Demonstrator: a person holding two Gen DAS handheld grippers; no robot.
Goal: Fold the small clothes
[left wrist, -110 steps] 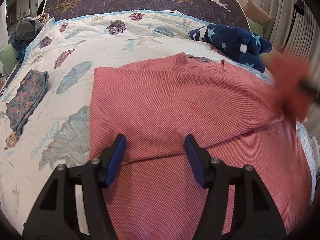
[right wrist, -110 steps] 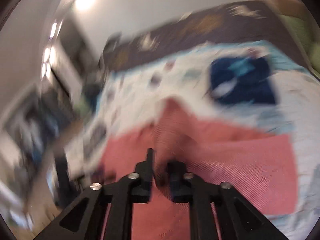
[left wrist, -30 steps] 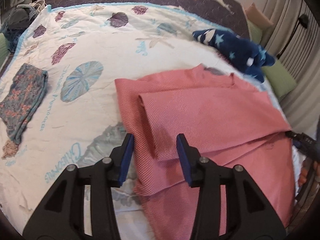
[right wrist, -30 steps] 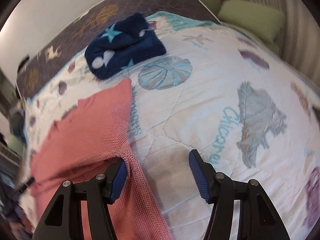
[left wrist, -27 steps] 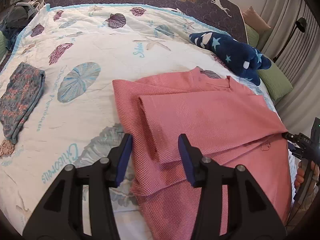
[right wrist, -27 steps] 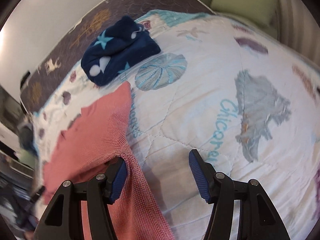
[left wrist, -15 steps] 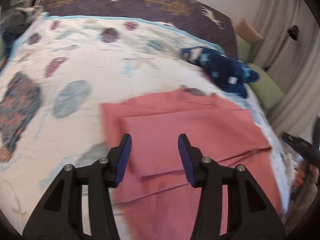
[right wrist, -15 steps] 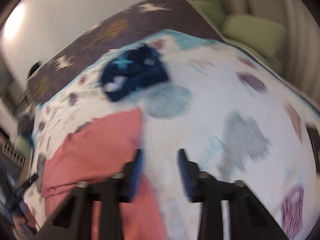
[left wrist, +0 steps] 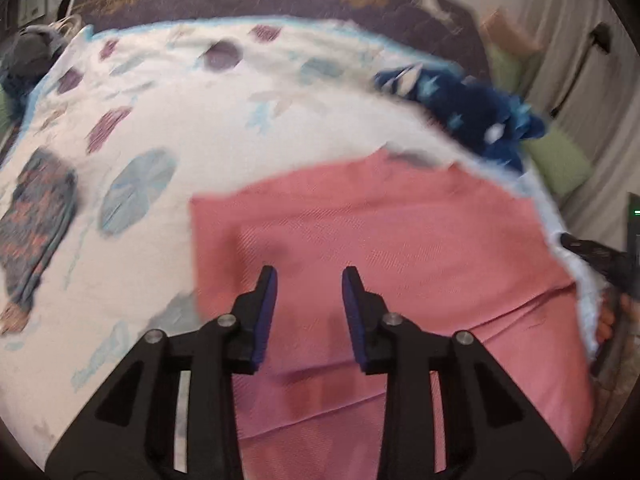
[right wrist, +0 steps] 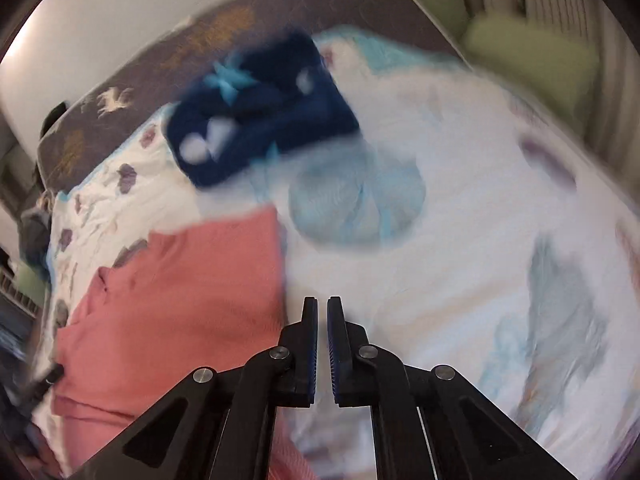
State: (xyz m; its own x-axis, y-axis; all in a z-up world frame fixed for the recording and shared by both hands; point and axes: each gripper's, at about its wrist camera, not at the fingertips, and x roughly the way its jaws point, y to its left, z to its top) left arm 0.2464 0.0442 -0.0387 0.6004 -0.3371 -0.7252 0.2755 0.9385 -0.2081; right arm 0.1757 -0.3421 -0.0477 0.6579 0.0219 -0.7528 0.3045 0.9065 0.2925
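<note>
A pink shirt lies flat on the bedspread, with a sleeve folded across its body. My left gripper hovers over the shirt's lower left part. Its jaws are closing, still apart, with nothing between the pads. In the right wrist view the shirt lies to the left. My right gripper is shut on nothing, just off the shirt's right edge over the quilt. The left wrist view shows the right gripper at the far right, held by a hand. Both views are blurred.
A folded navy garment with stars lies beyond the shirt. At the bed's left side rests a folded patterned cloth. Green pillows and a curtain border the right side. A heap of clothes sits far left.
The left gripper has shifted over the shirt and its jaws have narrowed. The right gripper's jaws went from wide open beside the shirt's edge to shut, and it swung across the bed.
</note>
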